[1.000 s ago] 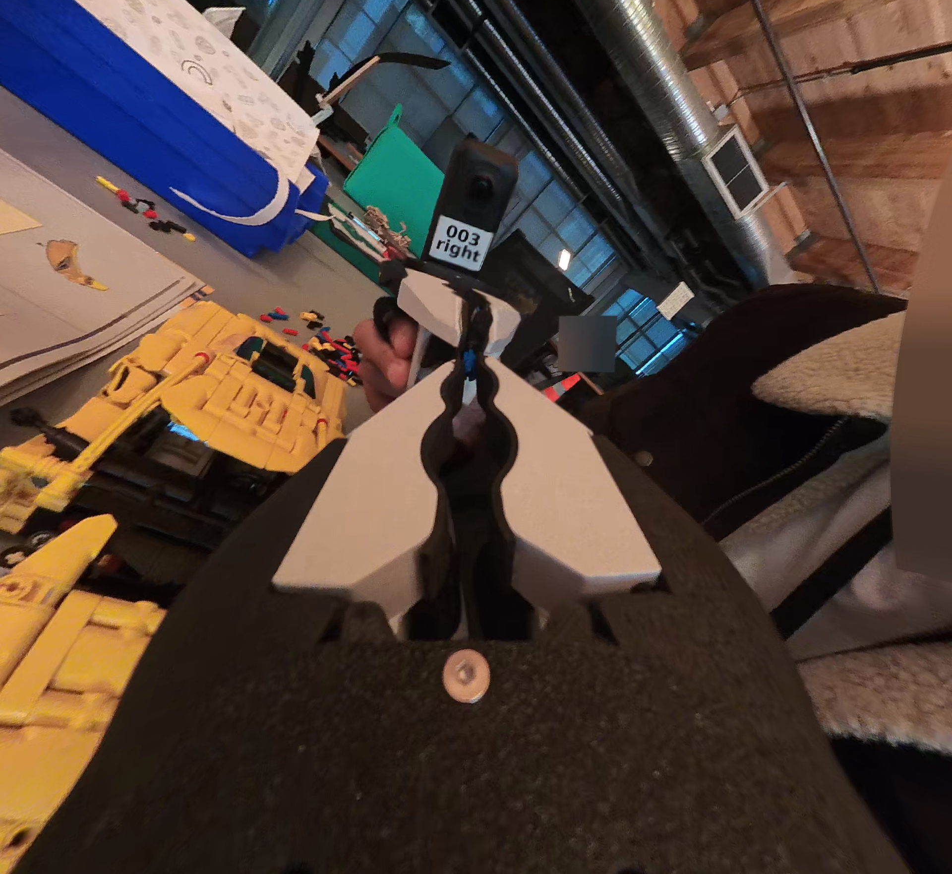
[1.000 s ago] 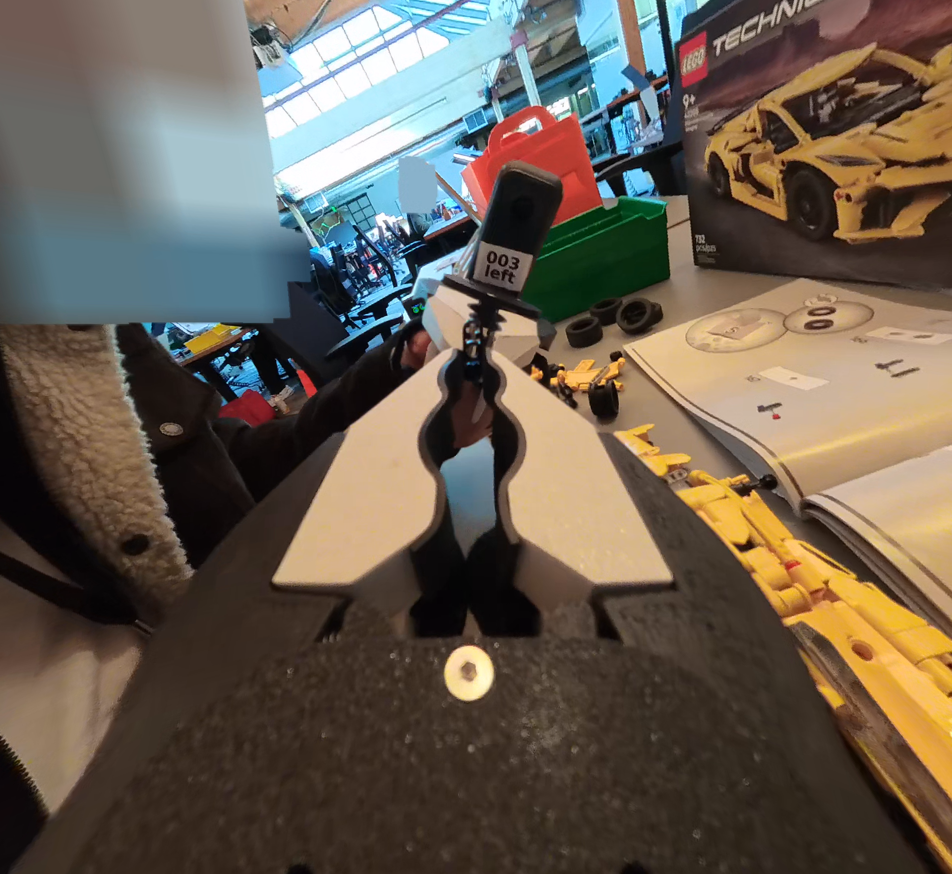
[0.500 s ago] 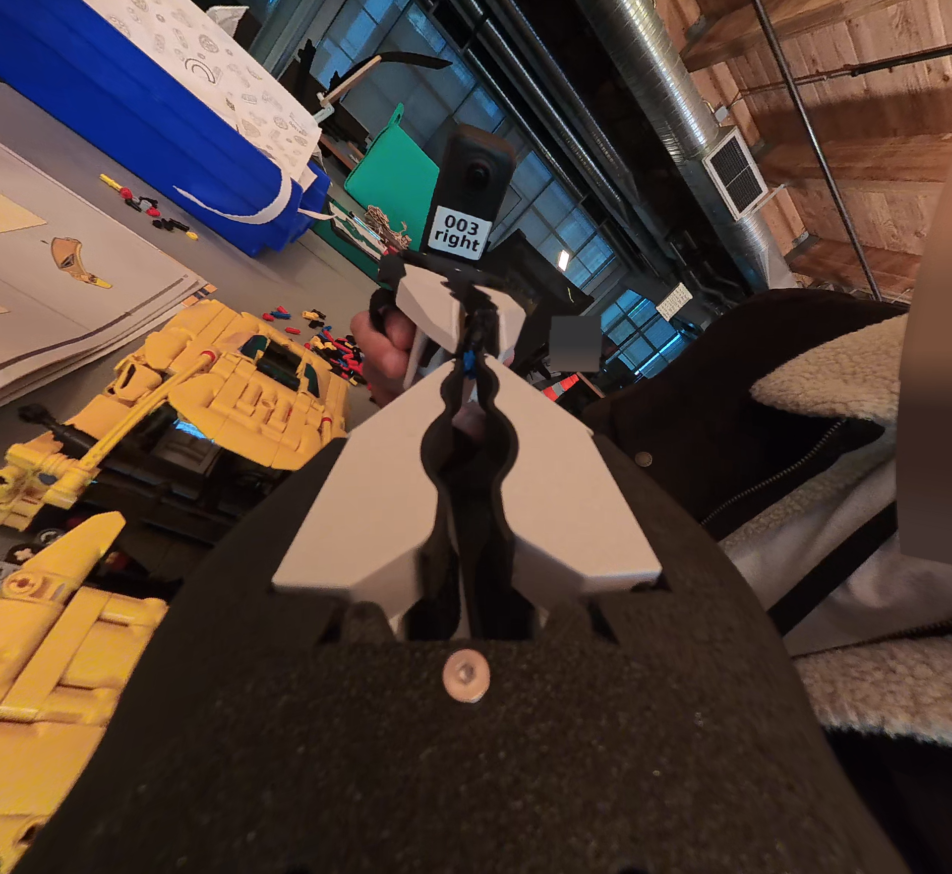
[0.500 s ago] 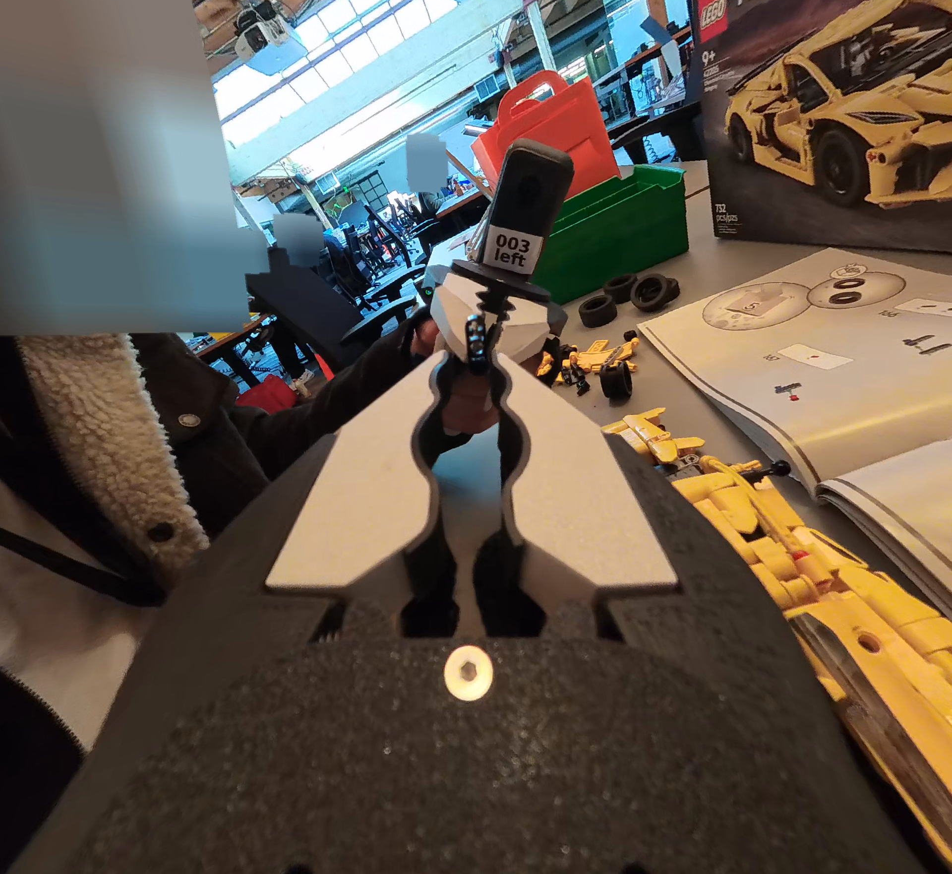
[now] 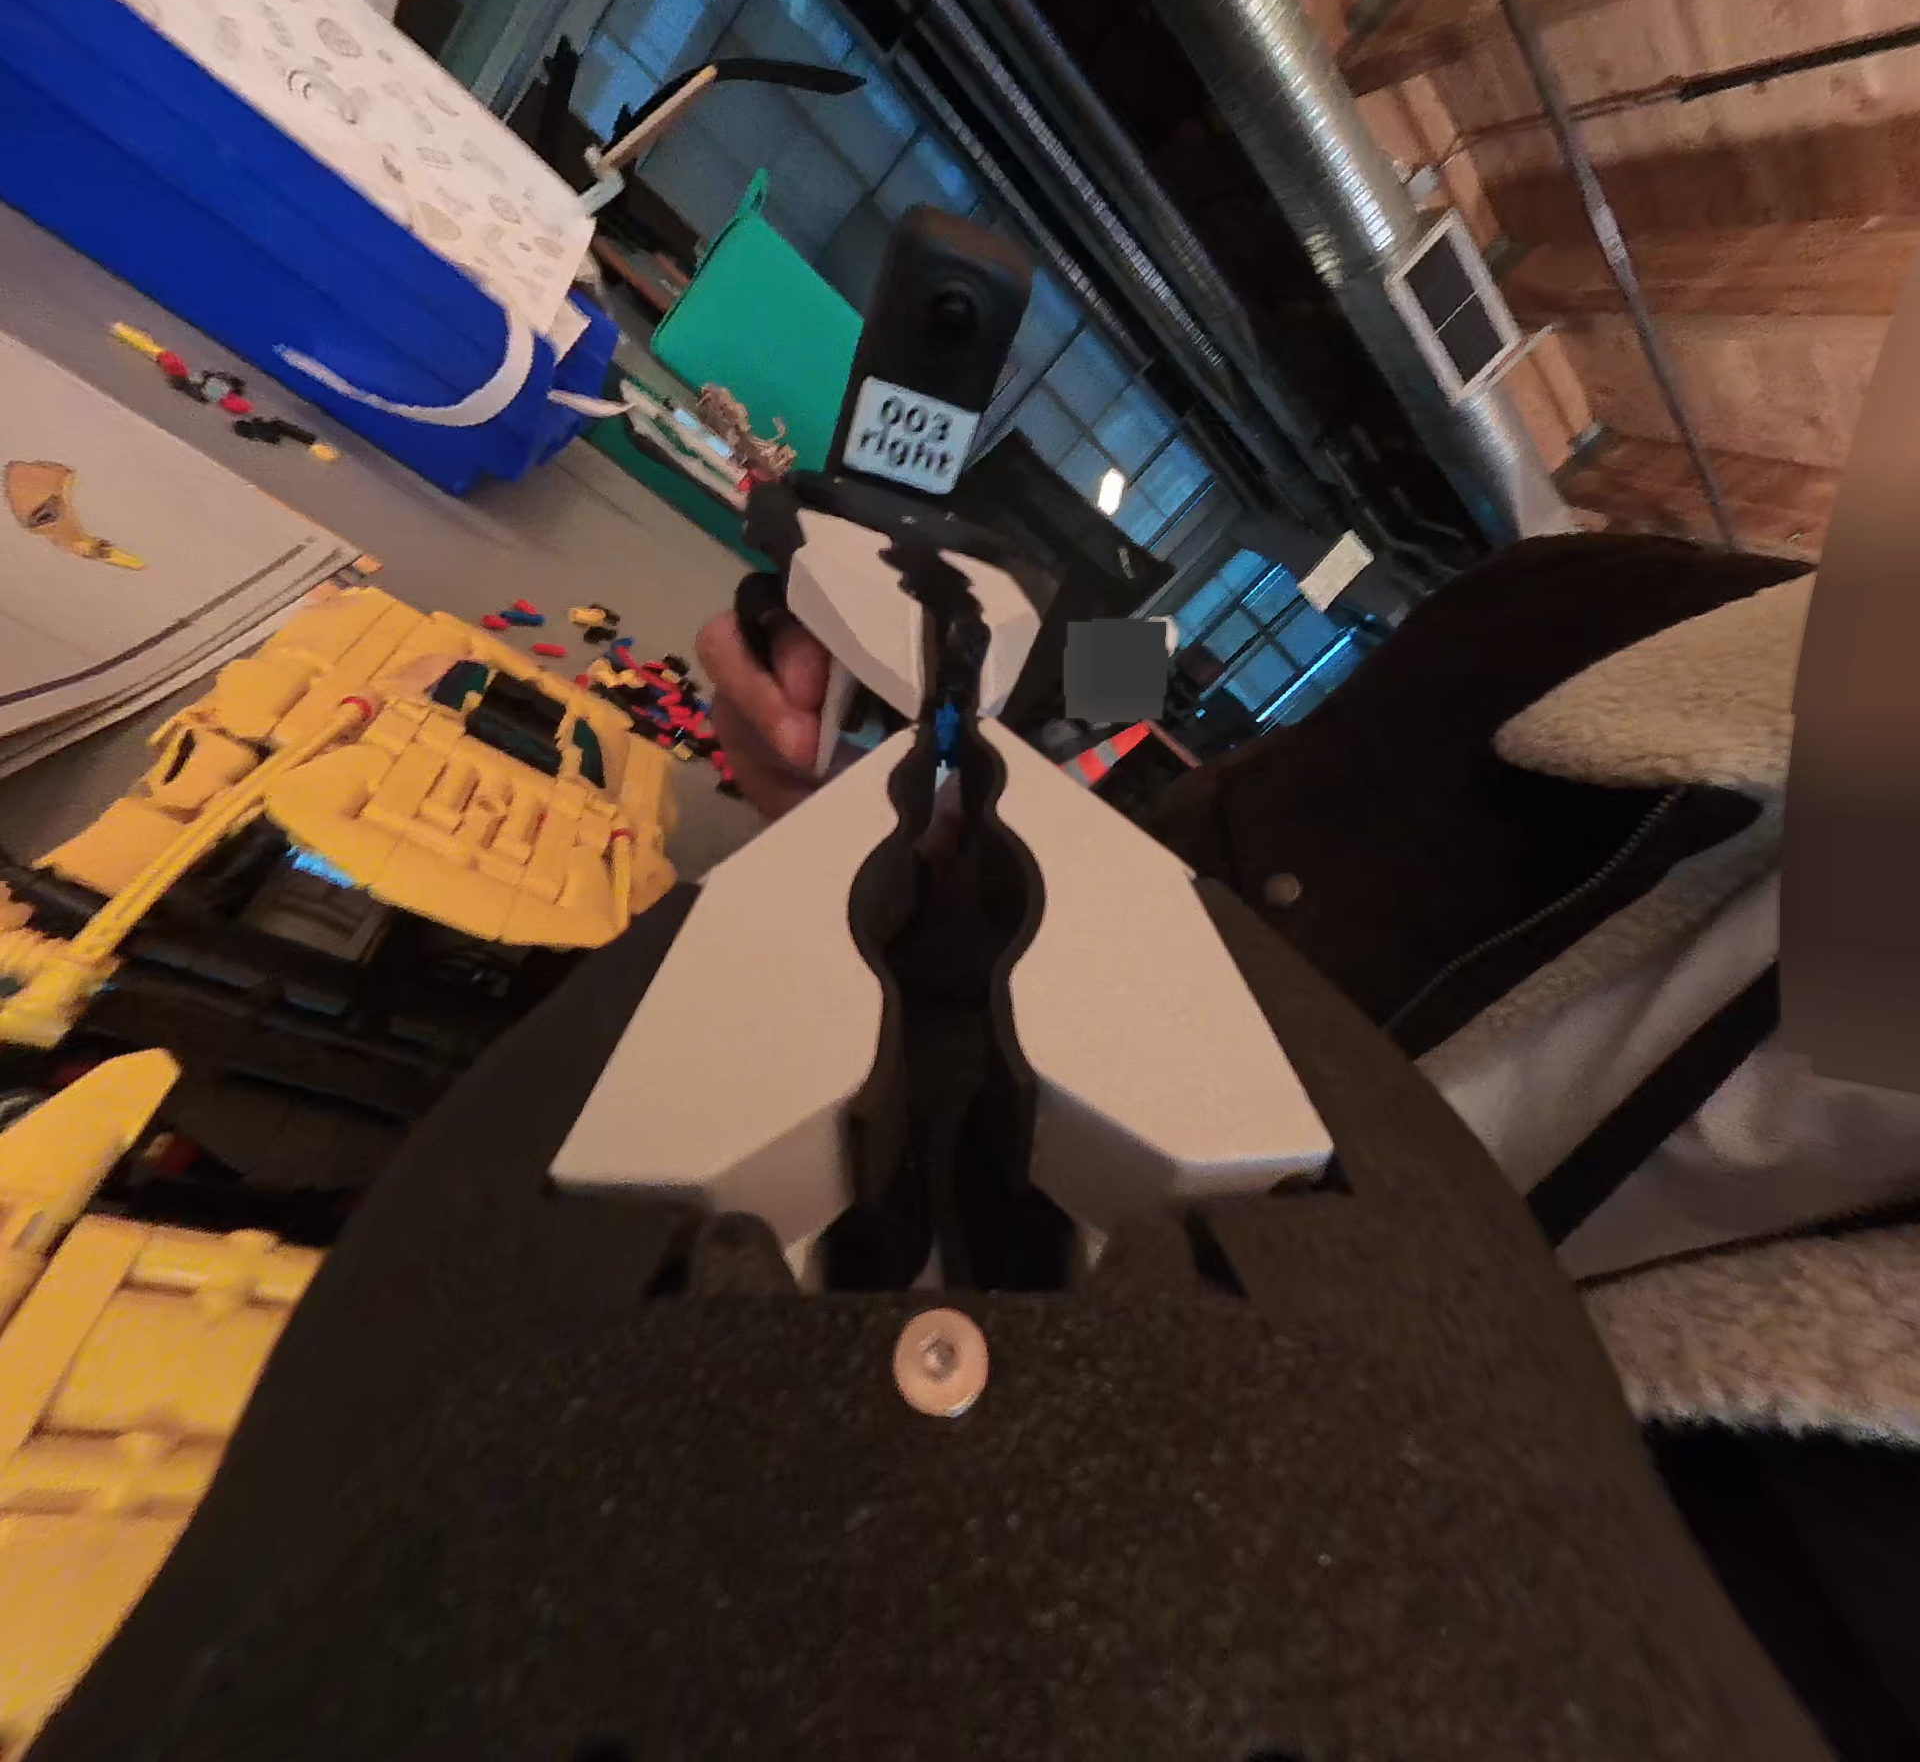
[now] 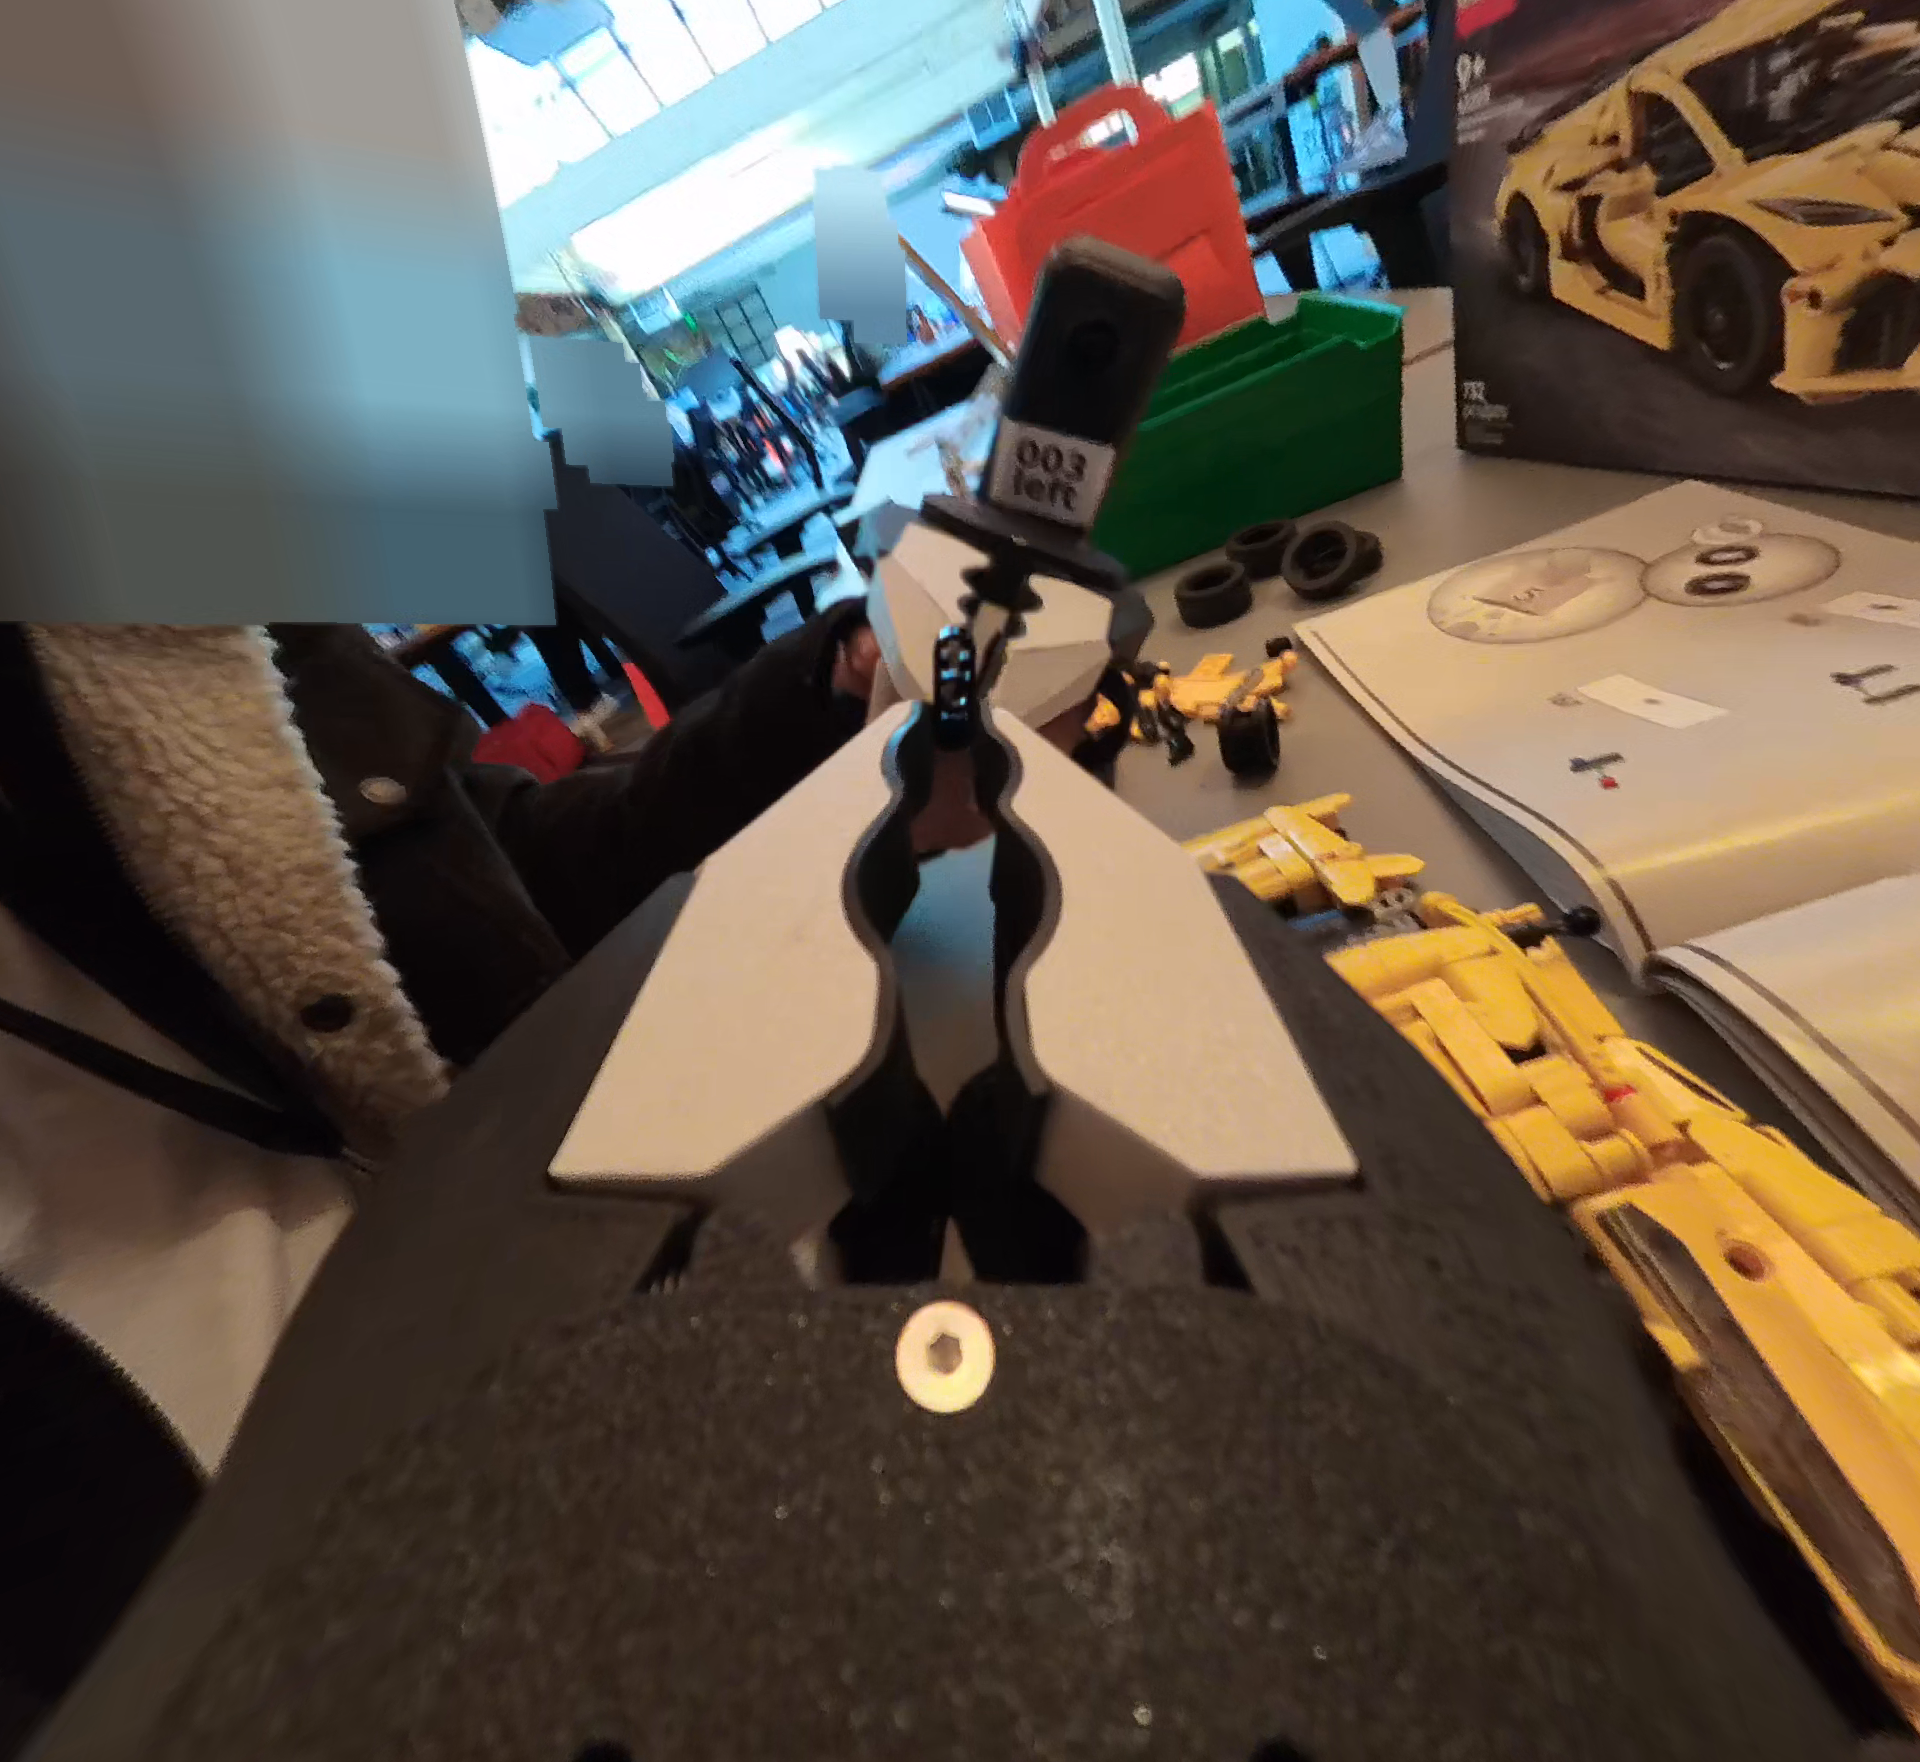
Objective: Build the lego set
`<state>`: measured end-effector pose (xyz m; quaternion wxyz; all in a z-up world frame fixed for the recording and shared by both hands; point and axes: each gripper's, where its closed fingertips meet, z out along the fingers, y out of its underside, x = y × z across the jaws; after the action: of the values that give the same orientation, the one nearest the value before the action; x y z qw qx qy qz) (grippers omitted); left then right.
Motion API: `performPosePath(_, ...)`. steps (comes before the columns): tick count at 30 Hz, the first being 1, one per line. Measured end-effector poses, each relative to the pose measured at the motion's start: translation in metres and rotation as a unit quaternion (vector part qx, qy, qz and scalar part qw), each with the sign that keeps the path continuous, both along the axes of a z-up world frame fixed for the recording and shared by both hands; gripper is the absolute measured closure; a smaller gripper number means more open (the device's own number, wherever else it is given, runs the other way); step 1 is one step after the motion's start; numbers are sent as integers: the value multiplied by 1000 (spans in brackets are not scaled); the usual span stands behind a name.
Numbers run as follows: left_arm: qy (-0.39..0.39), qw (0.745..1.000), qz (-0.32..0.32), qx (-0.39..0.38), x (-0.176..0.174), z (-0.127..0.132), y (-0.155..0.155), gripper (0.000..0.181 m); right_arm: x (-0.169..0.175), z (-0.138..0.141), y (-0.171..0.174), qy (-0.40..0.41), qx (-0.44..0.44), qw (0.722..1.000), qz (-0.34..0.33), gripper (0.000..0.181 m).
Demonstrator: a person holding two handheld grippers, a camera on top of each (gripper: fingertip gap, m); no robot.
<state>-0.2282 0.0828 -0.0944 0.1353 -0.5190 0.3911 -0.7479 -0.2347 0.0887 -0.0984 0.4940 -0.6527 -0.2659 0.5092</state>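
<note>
Left tool (image 5: 943, 748): closed on a small blue piece (image 5: 944, 727).
Right tool (image 6: 953, 727): closed on a small black piece (image 6: 952, 673); the two tools meet tip to tip, raised above the worktop (image 6: 1455, 507).
Yellow car model (image 5: 416, 777): on the worktop, beside the open instruction booklet (image 6: 1662, 736).

In the left wrist view, the left gripper (image 5: 940, 756) fills the lower centre, with the right gripper (image 5: 951, 673) tip to tip just above it at mid-frame. The car (image 5: 416, 777) sits on the table (image 5: 436, 517) at middle left, a booklet (image 5: 125, 569) above it at the left edge, loose pieces (image 5: 644, 673) between car and grippers, and a bin (image 5: 260, 226) at upper left.

In the right wrist view, the right gripper (image 6: 951, 736) fills the lower centre. The car (image 6: 1621, 1141) lies at lower right, the booklet (image 6: 1662, 725) above it, the box (image 6: 1683, 154) at upper right behind the booklet. Tyres (image 6: 1278, 569) lie right of centre, before a tray (image 6: 1268, 434).
</note>
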Motion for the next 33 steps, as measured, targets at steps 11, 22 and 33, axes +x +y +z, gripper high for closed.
performPosePath(11,21,996,30,87,3,-4,0,175,5,-2,-1,9,-7,1000,8,176)
performPosePath(22,7,995,32,98,-1,1,0,168,4,3,-3,17,-3,1000,9,176)
performPosePath(33,-4,995,25,101,-1,4,-4,175,2,7,-5,30,-5,999,16,176)
